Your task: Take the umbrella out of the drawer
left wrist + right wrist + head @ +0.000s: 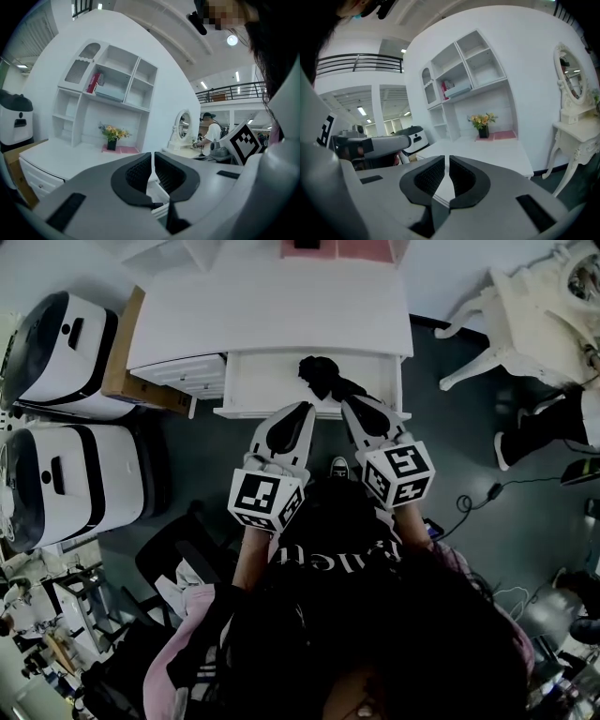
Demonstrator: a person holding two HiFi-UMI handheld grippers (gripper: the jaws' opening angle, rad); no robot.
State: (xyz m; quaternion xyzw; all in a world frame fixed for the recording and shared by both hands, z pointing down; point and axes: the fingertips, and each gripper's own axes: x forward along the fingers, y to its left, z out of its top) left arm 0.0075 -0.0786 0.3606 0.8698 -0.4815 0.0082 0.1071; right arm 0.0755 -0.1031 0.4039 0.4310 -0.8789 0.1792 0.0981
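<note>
Under the top of the white desk [272, 315], the open drawer [262, 381] holds the black folded umbrella [322, 374] at its right end, near the front edge. It is probably light, with soft, loose fabric over a stiff core, so the bunched middle seems the surest hold. It looks matte, crumpled and compact. Just before the drawer hover the left gripper [303, 411] and right gripper [349, 402], each with jaws together on nothing.
</note>
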